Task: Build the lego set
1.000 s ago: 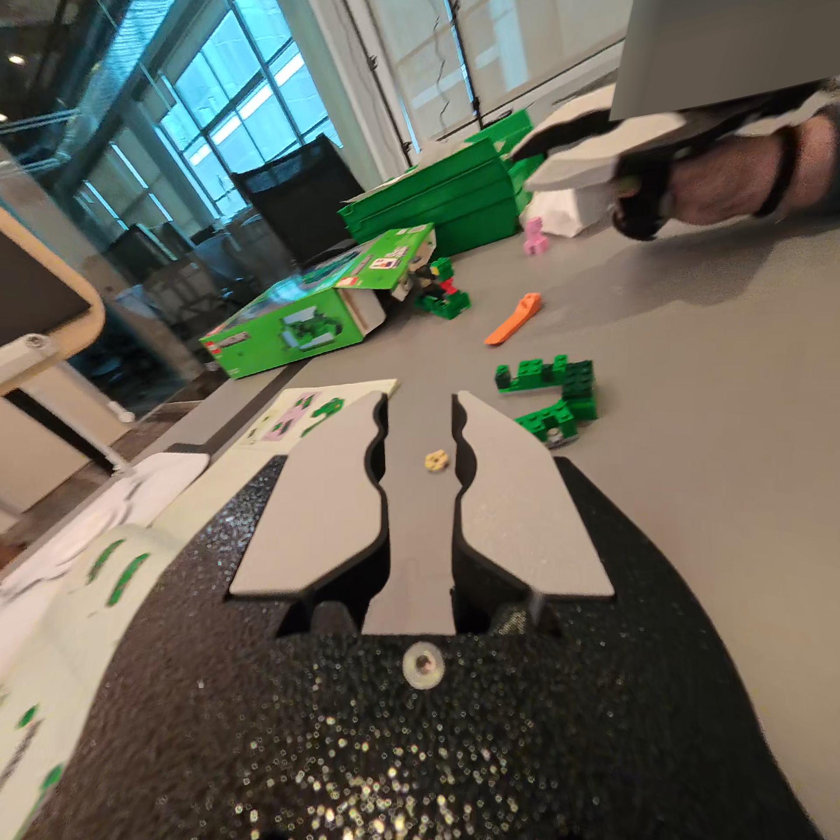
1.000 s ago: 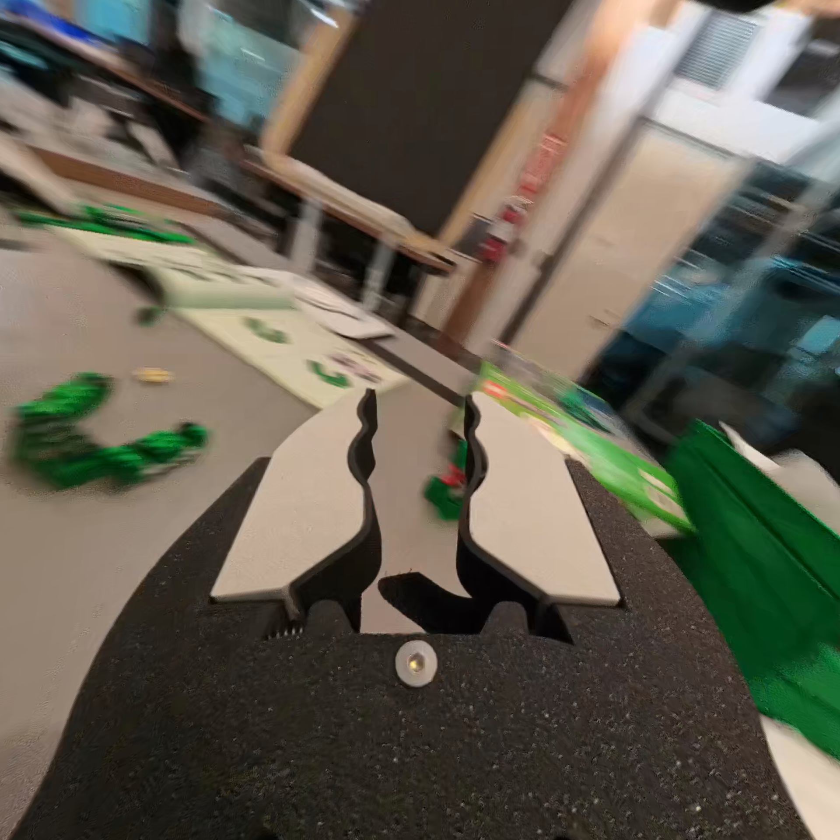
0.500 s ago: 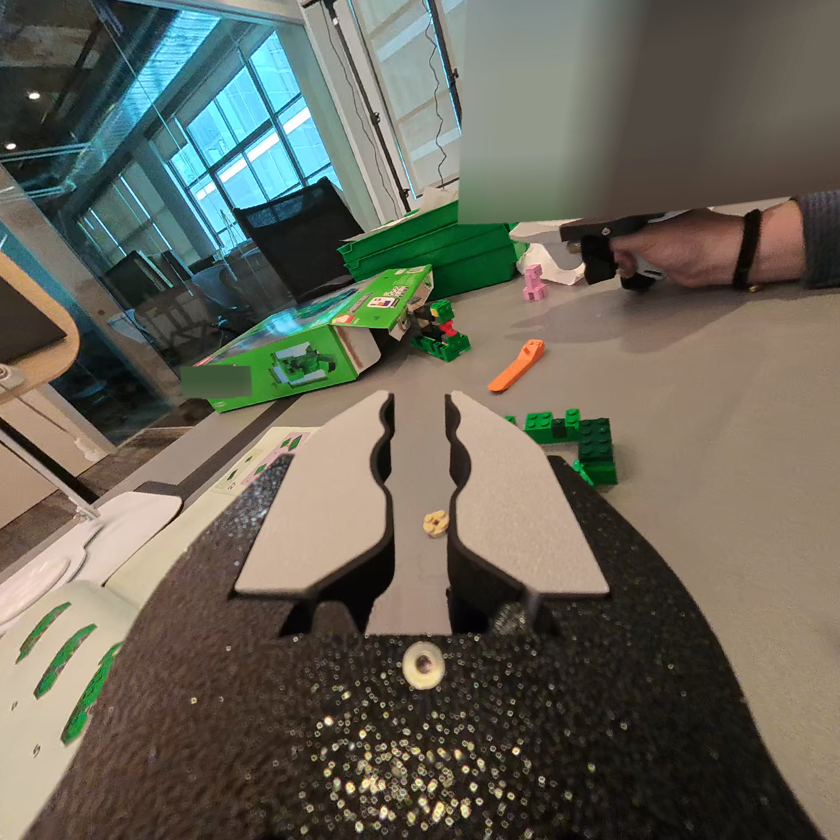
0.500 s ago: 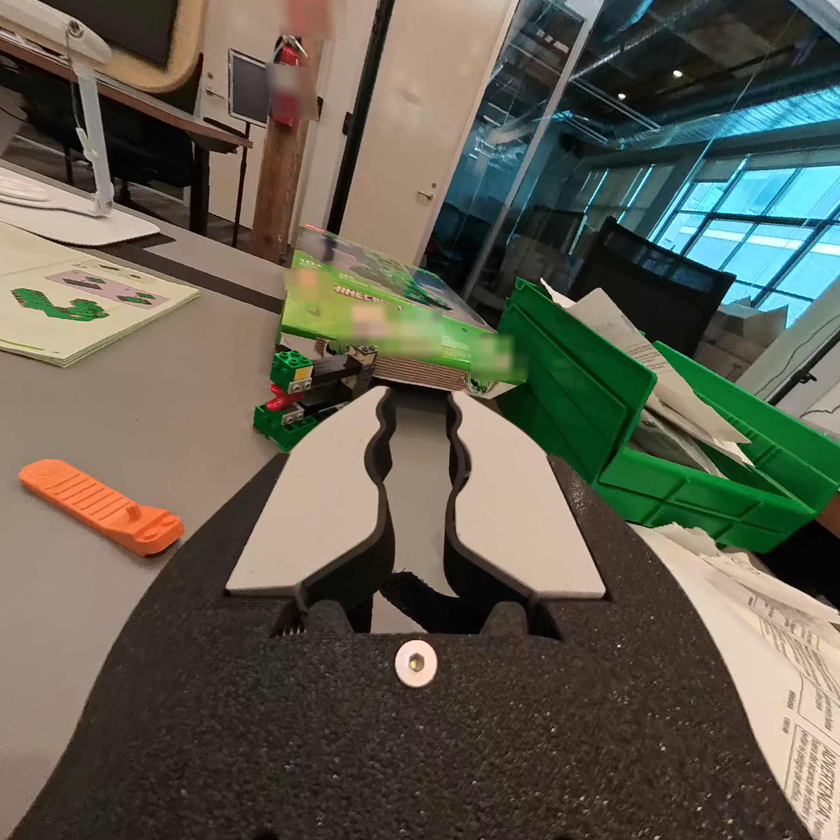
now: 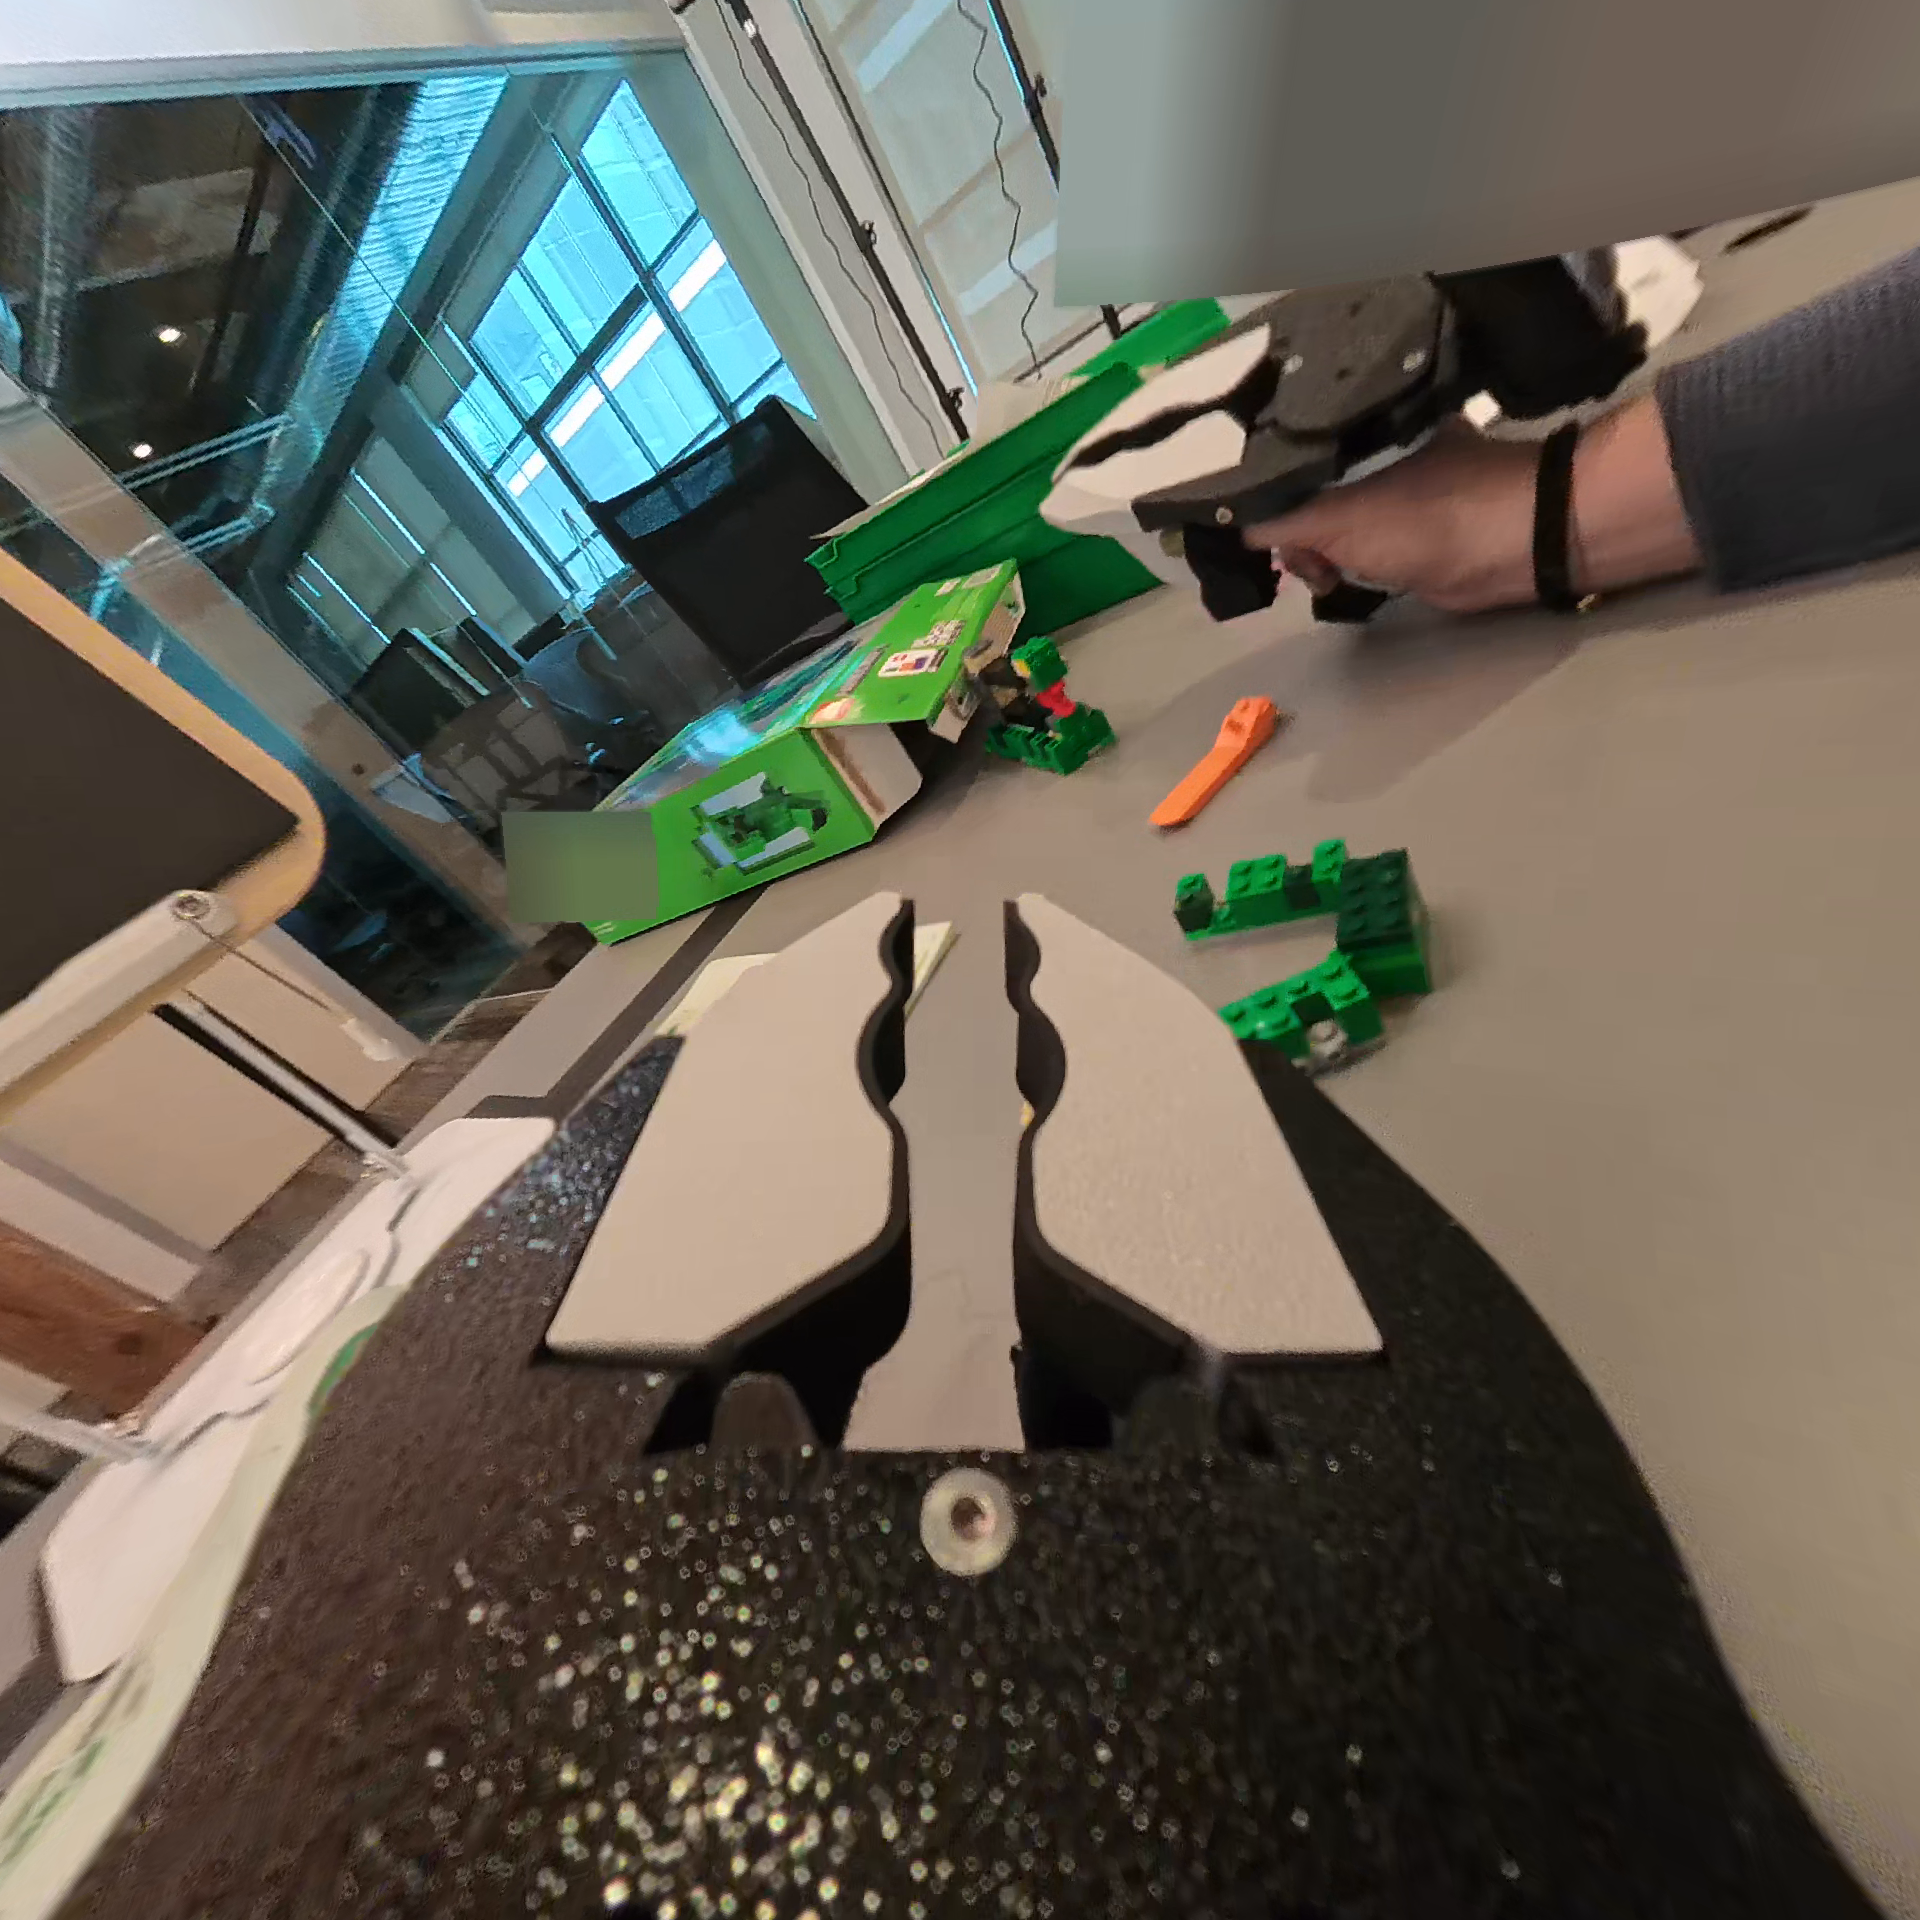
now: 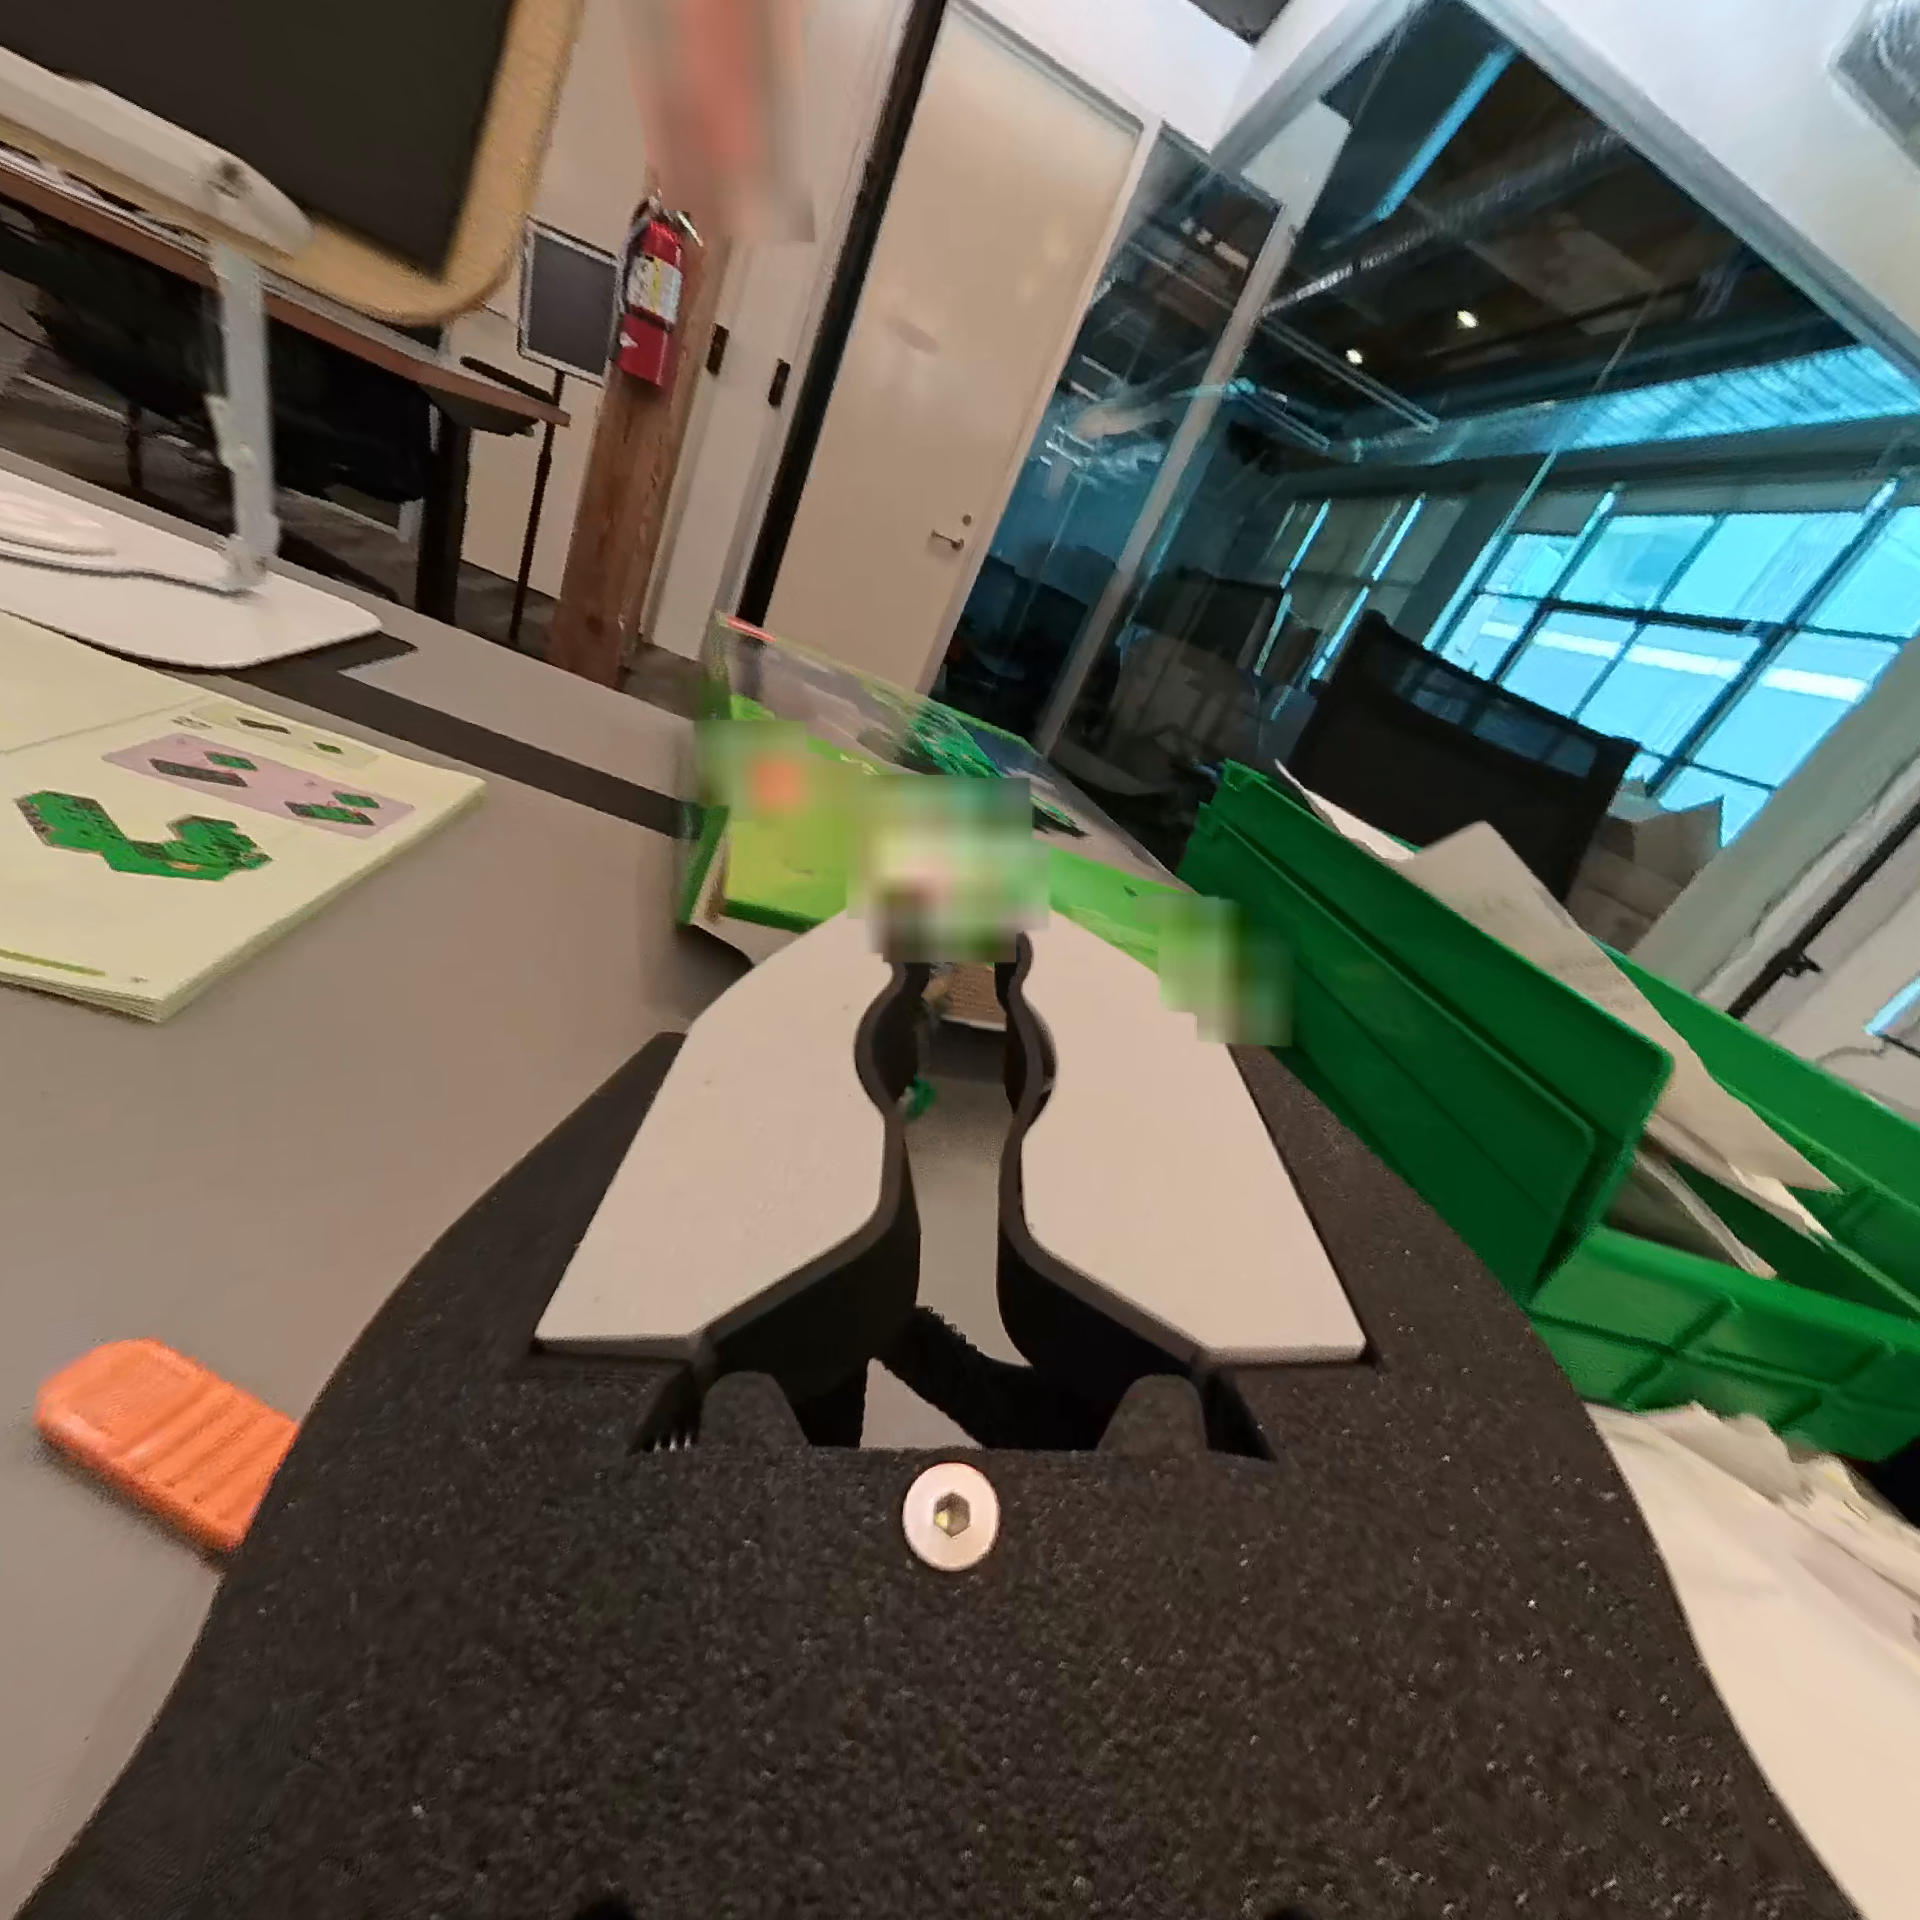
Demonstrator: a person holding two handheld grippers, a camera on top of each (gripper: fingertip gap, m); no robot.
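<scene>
My left gripper [image 5: 958, 920] is open and empty, low over the grey table [image 5: 1610, 987]. A green Lego assembly [image 5: 1320, 935] lies just right of its tips. A sliver of a small tan piece [image 5: 1024, 1114] shows under the right finger. A small green, black and red build [image 5: 1044, 707] stands by the open end of the green set box [image 5: 769, 800]. My right gripper [image 6: 956, 987] is open and empty, pointing at the box [image 6: 810, 831]. A bit of green brick [image 6: 920, 1091] shows between its fingers. It also shows in the left wrist view [image 5: 1143, 457], held by a hand [image 5: 1434, 530] above the table.
An orange brick separator [image 5: 1216, 764] lies between the two builds, and also at the left in the right wrist view [image 6: 156, 1434]. The instruction booklet [image 6: 187, 821] lies open at the left. Green bins [image 6: 1455, 1091] with papers [image 6: 1766, 1610] stand at the right. A white lamp base [image 6: 156, 613] is behind the booklet.
My left gripper moved forward, so the tan piece slid back under its right finger. My right gripper swung from the green assembly to the box and dropped closer to the small build.
</scene>
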